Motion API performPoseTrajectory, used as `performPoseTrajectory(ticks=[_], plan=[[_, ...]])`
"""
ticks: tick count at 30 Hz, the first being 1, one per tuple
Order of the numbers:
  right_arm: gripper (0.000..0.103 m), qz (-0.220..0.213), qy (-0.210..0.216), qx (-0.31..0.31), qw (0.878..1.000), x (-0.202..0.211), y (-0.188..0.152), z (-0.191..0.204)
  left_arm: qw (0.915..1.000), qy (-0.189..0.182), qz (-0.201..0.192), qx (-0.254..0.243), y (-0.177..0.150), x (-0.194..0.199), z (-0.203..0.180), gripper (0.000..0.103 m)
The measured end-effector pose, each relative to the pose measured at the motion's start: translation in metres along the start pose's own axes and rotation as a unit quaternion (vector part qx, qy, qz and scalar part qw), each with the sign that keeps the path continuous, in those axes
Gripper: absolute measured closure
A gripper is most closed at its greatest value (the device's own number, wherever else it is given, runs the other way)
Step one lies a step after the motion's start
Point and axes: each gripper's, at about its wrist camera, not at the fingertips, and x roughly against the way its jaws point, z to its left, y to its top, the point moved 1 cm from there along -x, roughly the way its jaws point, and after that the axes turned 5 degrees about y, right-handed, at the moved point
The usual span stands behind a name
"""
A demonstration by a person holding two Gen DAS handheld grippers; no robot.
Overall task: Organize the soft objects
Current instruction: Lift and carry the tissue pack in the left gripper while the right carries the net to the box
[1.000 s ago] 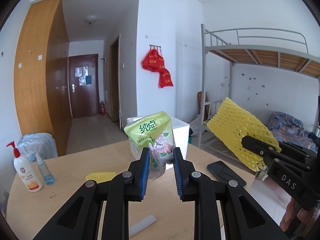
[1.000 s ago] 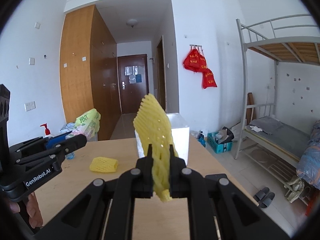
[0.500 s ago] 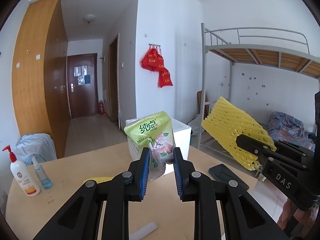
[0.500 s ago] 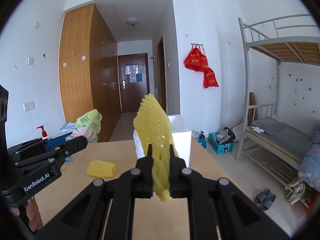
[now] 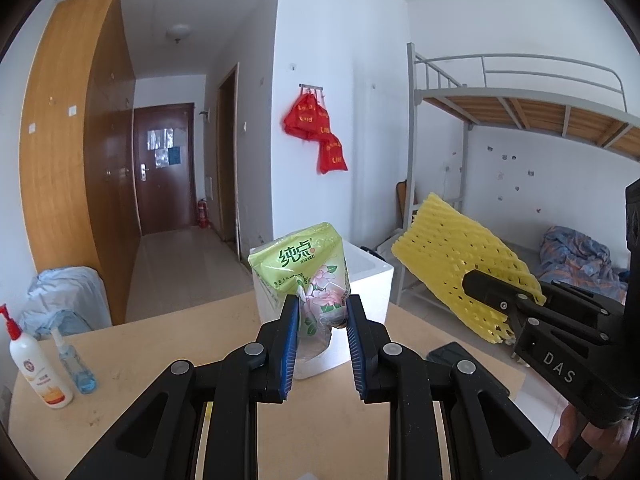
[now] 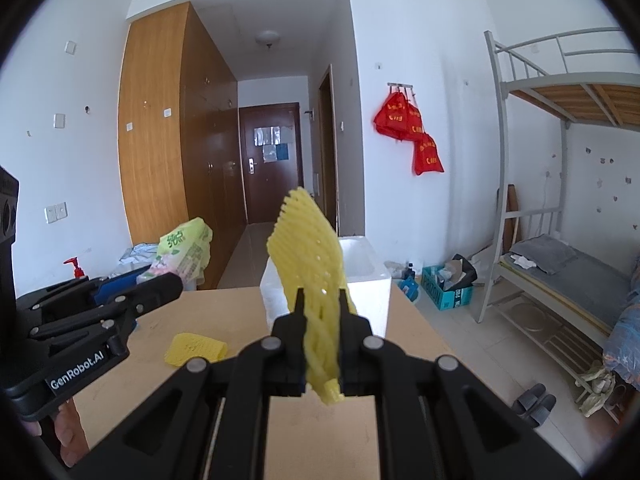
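My left gripper (image 5: pixel 322 316) is shut on a green tissue pack (image 5: pixel 304 268) and holds it upright above the table, in front of a white foam box (image 5: pixel 372 276). The pack also shows in the right wrist view (image 6: pixel 184 252). My right gripper (image 6: pixel 320 312) is shut on a yellow foam net (image 6: pixel 310 264) and holds it up before the foam box (image 6: pixel 360 272). The net also shows in the left wrist view (image 5: pixel 460 268), to the right of the pack. A second, smaller yellow foam net (image 6: pixel 196 348) lies on the wooden table (image 6: pixel 224 312).
A lotion pump bottle (image 5: pixel 38 368) and a small blue spray bottle (image 5: pixel 78 368) stand at the table's left edge. A black phone (image 5: pixel 452 354) lies at the right. A bunk bed (image 6: pixel 560 240) stands right of the table.
Both grippers have risen a little and moved toward the foam box, each keeping hold of its object. The small yellow net has dropped out of the left wrist view.
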Motion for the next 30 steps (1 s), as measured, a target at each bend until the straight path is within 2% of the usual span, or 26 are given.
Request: performPoseTrajectory(ticks=[14,30], plan=[[0.09,0.012,0.003,-0.002,1.0,-0.036,0.006,-0.014,1.0,-0.003,0.001,0.002,0.01,-0.037,0.006,0.078],[0.09,0.032,0.009,-0.006,0.999,-0.096,0.03,-0.032,0.9998,-0.012,0.017,0.0,0.018,-0.095,0.015,0.078]])
